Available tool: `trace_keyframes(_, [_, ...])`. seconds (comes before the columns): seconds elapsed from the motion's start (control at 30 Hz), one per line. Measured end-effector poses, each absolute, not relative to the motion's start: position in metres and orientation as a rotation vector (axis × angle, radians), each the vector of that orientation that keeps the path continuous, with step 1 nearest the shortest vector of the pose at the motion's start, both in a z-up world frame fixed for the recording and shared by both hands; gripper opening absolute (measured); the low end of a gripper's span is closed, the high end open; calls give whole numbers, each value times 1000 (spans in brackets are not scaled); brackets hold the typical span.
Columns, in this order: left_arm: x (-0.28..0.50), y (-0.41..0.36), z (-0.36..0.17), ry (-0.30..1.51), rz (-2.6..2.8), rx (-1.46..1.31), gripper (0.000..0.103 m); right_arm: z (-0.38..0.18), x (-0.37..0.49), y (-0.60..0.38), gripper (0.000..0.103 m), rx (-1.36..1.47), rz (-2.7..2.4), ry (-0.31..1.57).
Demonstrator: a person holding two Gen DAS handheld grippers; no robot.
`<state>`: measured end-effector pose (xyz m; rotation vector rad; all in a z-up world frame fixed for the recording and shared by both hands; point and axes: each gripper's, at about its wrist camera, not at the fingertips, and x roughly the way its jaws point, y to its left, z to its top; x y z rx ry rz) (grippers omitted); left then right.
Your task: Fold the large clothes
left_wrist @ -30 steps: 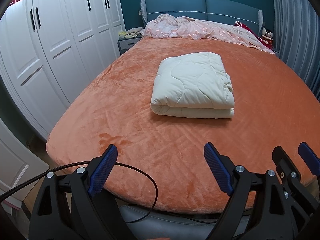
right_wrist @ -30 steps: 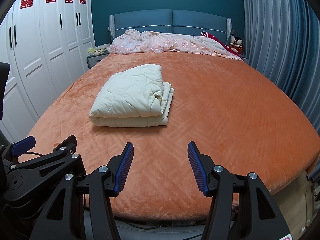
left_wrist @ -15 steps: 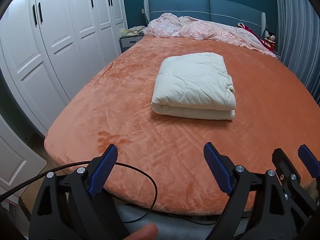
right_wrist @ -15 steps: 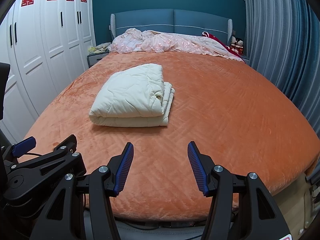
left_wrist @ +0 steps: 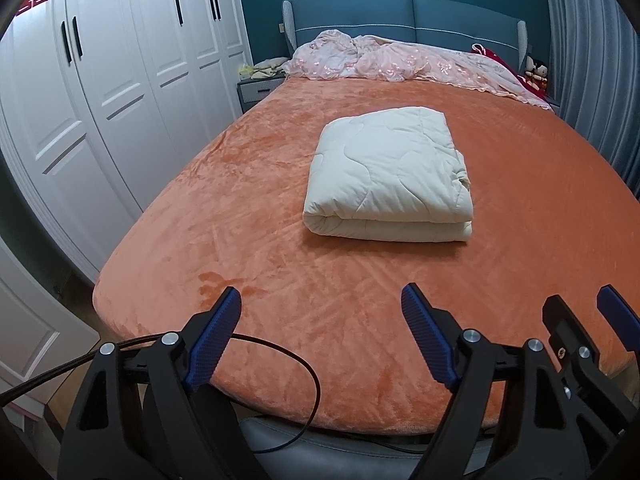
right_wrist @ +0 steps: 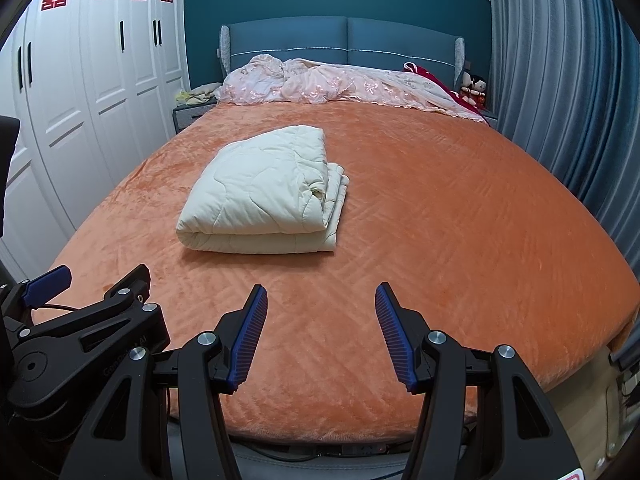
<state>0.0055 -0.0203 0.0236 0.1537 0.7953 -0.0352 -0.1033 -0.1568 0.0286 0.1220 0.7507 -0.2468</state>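
Grippers hover at the foot of the orange bed [left_wrist: 248, 216]: left gripper [left_wrist: 320, 336] spread wide, right gripper [right_wrist: 318, 334] parted, both empty. Folded cream quilt [left_wrist: 390, 176] lies mid-bed, well beyond them; pink bedding [right_wrist: 340, 84] bunches at its headboard.

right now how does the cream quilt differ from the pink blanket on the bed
The cream quilt is folded into a neat block; the pink blanket lies crumpled and spread out. The cream quilt sits mid-bed; the pink blanket is against the headboard. Both rest on the orange bedspread.
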Motion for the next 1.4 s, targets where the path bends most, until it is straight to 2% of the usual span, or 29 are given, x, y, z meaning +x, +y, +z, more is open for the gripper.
trace_keyframes(1.4, [4,-21,19,797,-36,149,76,29,-99,-156,56,119,-260,755])
